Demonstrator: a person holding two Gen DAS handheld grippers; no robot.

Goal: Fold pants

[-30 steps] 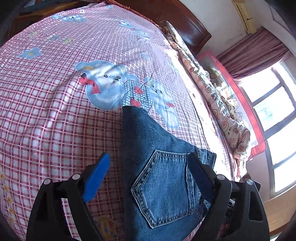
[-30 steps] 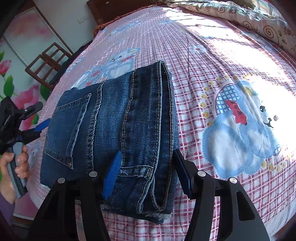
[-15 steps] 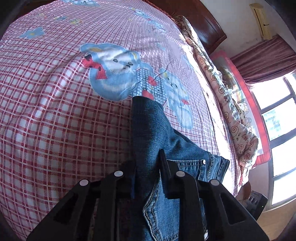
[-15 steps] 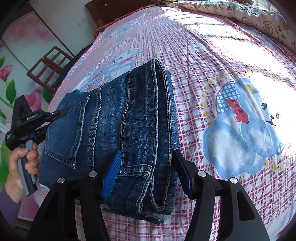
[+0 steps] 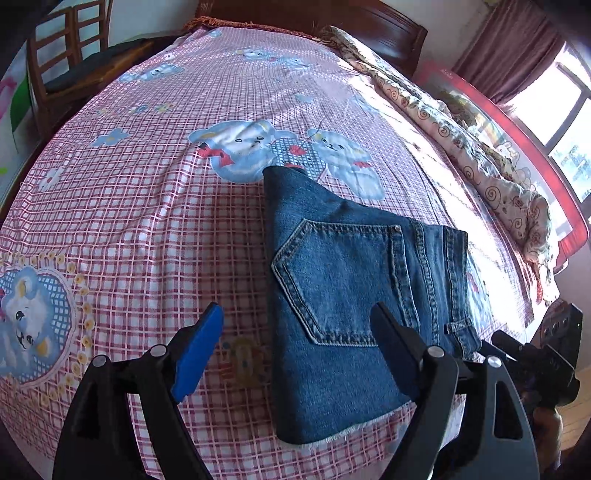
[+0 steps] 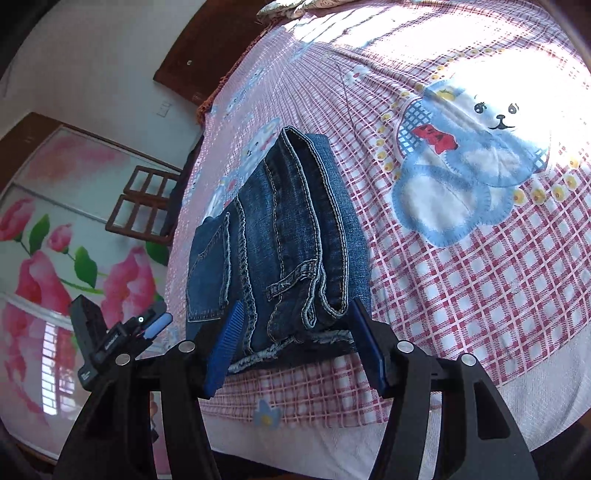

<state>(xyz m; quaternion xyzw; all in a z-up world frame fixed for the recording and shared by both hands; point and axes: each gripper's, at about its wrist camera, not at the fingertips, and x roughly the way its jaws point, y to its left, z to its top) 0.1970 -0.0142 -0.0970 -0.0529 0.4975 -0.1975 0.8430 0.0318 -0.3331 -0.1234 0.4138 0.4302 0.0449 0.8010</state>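
The blue denim pants (image 5: 343, 295) lie folded into a compact stack on the pink checked bed sheet (image 5: 147, 206), back pocket up. My left gripper (image 5: 299, 336) is open above the stack's near edge, holding nothing. In the right wrist view the folded pants (image 6: 280, 236) show their waistband and stacked layers. My right gripper (image 6: 295, 336) is open, its blue-padded fingers (image 6: 225, 343) on either side of the stack's near end, not closed on it. The left gripper (image 6: 125, 332) shows at the left there.
The sheet has blue bear prints (image 6: 469, 166). A rolled floral quilt (image 5: 461, 125) lies along the bed's far side by a window (image 5: 561, 110). A wooden chair (image 5: 62, 55) and headboard (image 5: 369, 26) stand beyond the bed. The bed's near edge (image 6: 369, 443) is close.
My left gripper, shut on the denim half a second ago, has opened and pulled back. My right gripper has drawn back toward the stack's end and stays open.
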